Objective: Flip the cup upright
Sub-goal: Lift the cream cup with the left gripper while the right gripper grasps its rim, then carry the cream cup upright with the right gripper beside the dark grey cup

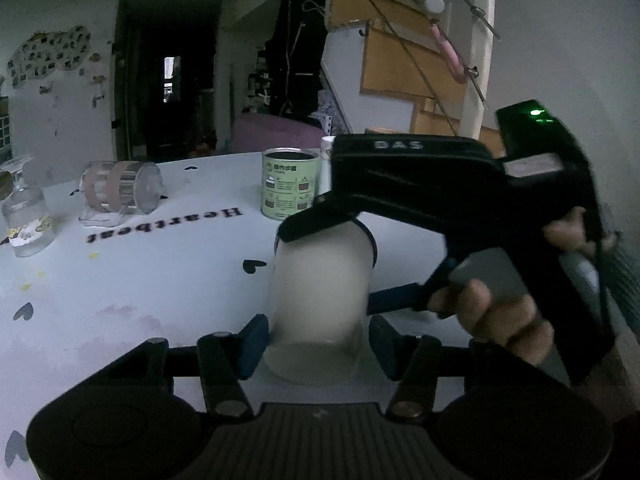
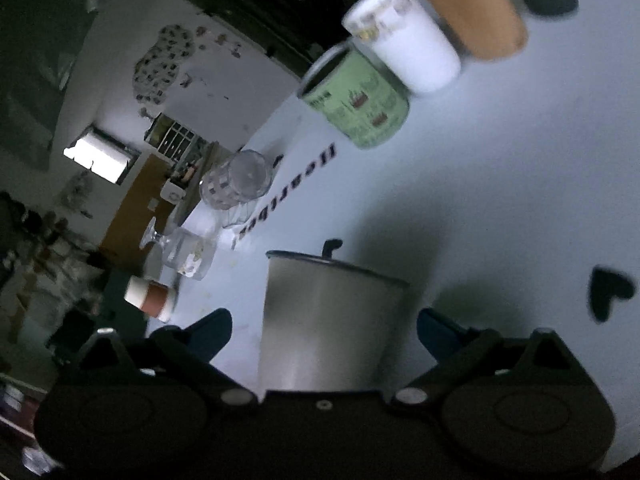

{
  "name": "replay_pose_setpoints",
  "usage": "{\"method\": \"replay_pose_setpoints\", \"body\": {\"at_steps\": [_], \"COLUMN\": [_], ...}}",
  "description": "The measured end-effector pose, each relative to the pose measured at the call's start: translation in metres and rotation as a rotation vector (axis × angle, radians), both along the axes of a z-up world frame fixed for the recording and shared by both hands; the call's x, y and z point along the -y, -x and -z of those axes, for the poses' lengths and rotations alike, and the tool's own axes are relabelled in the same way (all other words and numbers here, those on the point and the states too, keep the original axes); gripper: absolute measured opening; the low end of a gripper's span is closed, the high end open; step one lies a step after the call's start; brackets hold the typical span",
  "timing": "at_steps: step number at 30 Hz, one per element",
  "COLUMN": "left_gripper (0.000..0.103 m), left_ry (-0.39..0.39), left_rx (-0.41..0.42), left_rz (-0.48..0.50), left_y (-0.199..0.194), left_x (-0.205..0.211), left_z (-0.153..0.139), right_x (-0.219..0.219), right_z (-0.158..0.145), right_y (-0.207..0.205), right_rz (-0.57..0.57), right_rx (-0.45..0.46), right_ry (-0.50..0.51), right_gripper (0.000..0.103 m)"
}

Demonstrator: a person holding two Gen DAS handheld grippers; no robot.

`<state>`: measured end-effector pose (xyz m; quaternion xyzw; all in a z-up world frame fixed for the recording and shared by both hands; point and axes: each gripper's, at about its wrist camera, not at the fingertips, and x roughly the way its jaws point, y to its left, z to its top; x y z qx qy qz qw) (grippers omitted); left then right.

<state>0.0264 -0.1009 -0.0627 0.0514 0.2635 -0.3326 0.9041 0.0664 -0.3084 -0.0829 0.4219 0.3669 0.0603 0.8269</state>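
A frosted white cup (image 1: 320,292) with a dark rim stands on the white table, between the fingers of both grippers. My left gripper (image 1: 316,344) is open around its lower part, with its blue pads (image 1: 252,344) beside the cup and a small gap on each side. The right gripper body (image 1: 460,200), held by a hand, reaches in from the right at the cup's top. In the right wrist view the cup (image 2: 328,320) sits between the fingers of my right gripper (image 2: 324,332), which is open with pads (image 2: 212,334) clearly apart from the walls.
A green tin (image 1: 290,184) and a white can stand behind the cup. A clear glass mug (image 1: 120,194) lies on its side at the far left, near another glass (image 1: 26,216). An orange cylinder (image 2: 476,8) stands further back. The tablecloth bears black hearts and lettering.
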Motion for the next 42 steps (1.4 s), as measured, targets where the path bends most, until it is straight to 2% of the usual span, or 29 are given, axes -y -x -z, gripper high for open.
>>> {"method": "replay_pose_setpoints", "body": {"at_steps": [4,6,7,8,10,15,22,24,28,33,42], "left_gripper": [0.049,0.049,0.049,0.049,0.05,0.05,0.05,0.05,0.05,0.051,0.051], "left_ry": [-0.003,-0.006,-0.006,-0.003,0.0,-0.001,-0.018,-0.018,-0.004,0.002,0.012], "left_rx": [-0.004,-0.003,-0.003,-0.005,-0.006,-0.011,-0.043,-0.054,-0.063,-0.059,-0.061], "left_rz": [0.007,0.007,0.006,0.008,0.014,0.025,0.019,0.015,0.0,-0.037,-0.071], "left_y": [0.0,0.001,0.0,0.0,0.0,-0.002,-0.006,-0.008,-0.009,-0.012,-0.017], "left_x": [-0.001,-0.001,-0.001,-0.001,-0.001,0.004,0.01,0.01,0.007,0.0,-0.003], "left_z": [0.001,0.001,0.001,0.001,0.001,0.005,0.014,0.016,0.016,0.015,0.015], "right_x": [0.0,0.001,0.001,0.002,0.003,-0.008,-0.044,-0.053,-0.055,-0.042,0.044], "right_z": [0.003,0.004,0.003,0.003,0.001,-0.026,-0.057,-0.059,-0.058,-0.057,-0.057], "right_y": [-0.006,-0.01,-0.011,-0.011,-0.009,0.005,0.029,0.033,0.039,0.036,0.012], "right_rz": [0.014,0.017,0.018,0.014,0.007,-0.038,-0.189,-0.22,-0.237,-0.158,0.086], "right_rx": [0.006,0.01,0.005,0.002,0.019,0.15,0.284,0.306,0.337,0.337,0.278], "right_ry": [-0.025,-0.018,-0.01,0.0,0.022,0.202,0.559,0.625,0.676,0.807,0.981], "right_gripper": [0.095,0.089,0.081,0.077,0.077,0.077,0.076,0.076,0.075,0.075,0.075]}}
